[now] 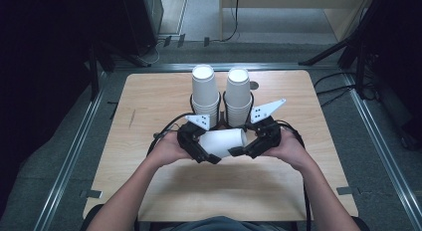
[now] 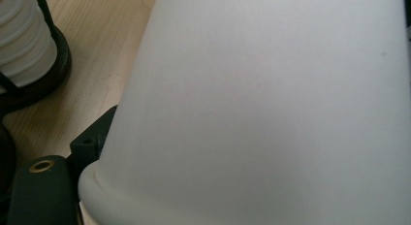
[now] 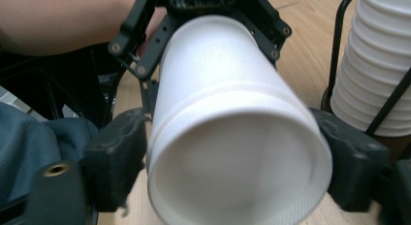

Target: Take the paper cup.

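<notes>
The right claw (image 1: 238,151) grasps the base end of a white paper cup (image 1: 224,141) lying sideways above the bench (image 1: 149,101); the left claw (image 1: 211,158) clasps its rim end. At twelve o'clock from the cup, just beyond it, stand two cup stacks (image 1: 205,91) in black wire holders.

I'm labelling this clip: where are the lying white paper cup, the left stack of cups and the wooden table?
Lying white paper cup (image 1: 223,140), high view, its side wall.
Left stack of white paper cups (image 1: 204,89), high view, top cup's wall.
Light wooden table (image 1: 149,111), high view, bare top.
</notes>
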Demonstrator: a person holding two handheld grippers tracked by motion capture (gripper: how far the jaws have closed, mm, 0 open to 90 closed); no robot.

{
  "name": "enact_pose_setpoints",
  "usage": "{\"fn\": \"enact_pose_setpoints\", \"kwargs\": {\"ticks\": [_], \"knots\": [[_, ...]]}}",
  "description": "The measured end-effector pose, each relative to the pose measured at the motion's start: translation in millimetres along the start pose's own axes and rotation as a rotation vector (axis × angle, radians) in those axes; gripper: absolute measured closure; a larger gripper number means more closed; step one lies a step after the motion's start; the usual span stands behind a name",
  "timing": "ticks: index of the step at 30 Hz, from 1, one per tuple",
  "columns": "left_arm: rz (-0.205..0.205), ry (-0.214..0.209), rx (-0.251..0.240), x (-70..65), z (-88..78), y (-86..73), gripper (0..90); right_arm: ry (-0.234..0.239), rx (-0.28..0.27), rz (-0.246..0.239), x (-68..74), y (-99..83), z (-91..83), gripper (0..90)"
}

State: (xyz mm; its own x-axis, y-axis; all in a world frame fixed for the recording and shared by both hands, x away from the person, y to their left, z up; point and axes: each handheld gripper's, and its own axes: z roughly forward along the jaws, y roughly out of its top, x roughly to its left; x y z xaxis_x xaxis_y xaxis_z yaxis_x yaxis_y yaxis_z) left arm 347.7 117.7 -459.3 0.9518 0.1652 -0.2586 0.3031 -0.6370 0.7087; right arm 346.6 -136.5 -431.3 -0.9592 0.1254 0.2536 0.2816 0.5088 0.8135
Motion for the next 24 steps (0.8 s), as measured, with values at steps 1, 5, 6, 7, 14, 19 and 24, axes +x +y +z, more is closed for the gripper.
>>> {"fn": "enact_pose_setpoints", "kwargs": {"ticks": [1,5,6,7,14,19,24], "knots": [[-0.008,-0.004,0.005,1.0,-2.0,-0.5,12.1,-0.005,0.004,-0.002,-0.4,-0.5,0.0,17.8],[-0.006,0.022,0.013,1.7,-11.0,-1.3,12.1,-0.03,0.051,0.0,-1.4,-4.2,2.7,17.8],[-0.012,0.018,0.015,2.3,-13.4,-1.4,12.1,-0.038,0.056,-0.006,-1.7,-5.3,3.4,17.8],[-0.01,0.024,0.016,2.4,-15.6,-1.6,12.1,-0.037,0.065,0.0,-1.8,-6.4,4.0,17.8],[-0.022,0.059,0.066,4.1,-24.2,-4.6,12.0,-0.057,0.106,-0.006,-4.6,-11.6,5.9,17.8],[-0.024,0.075,0.121,5.4,-27.4,-4.9,12.0,-0.086,0.15,-0.009,-6.6,-15.7,8.8,17.8],[-0.013,0.098,0.171,5.0,-29.3,-3.2,11.9,-0.096,0.177,-0.014,-7.2,-17.7,11.6,17.8]]}}
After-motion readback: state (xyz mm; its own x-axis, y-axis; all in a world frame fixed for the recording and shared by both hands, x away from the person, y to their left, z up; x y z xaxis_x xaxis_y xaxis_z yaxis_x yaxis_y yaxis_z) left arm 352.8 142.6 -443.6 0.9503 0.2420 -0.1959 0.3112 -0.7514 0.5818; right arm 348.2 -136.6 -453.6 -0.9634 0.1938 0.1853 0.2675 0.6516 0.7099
